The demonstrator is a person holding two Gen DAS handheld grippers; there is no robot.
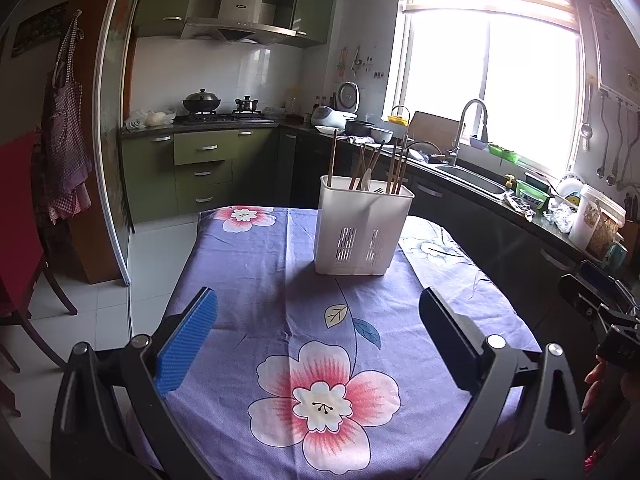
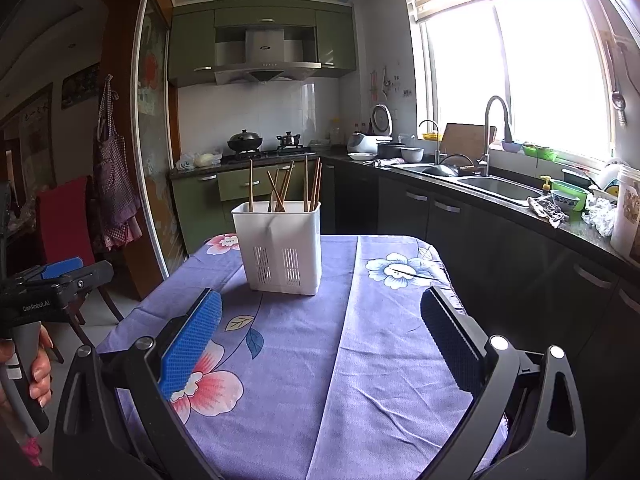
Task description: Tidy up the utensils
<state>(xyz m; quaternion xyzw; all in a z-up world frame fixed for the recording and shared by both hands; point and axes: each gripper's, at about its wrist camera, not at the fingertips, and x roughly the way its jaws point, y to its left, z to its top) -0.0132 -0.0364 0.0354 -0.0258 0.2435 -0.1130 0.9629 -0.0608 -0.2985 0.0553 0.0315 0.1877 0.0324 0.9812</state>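
Observation:
A white slotted utensil holder stands upright on the purple floral tablecloth, toward the far end of the table. Several wooden chopsticks and a white spoon stick up out of it. It also shows in the right wrist view with the chopsticks. My left gripper is open and empty, held over the near half of the table, well short of the holder. My right gripper is open and empty, also short of the holder. The left gripper shows at the left edge of the right wrist view.
A kitchen counter with a sink and dishes runs along the right of the table. A stove with pots is at the back. A red chair stands left of the table. The table's edges drop off left and right.

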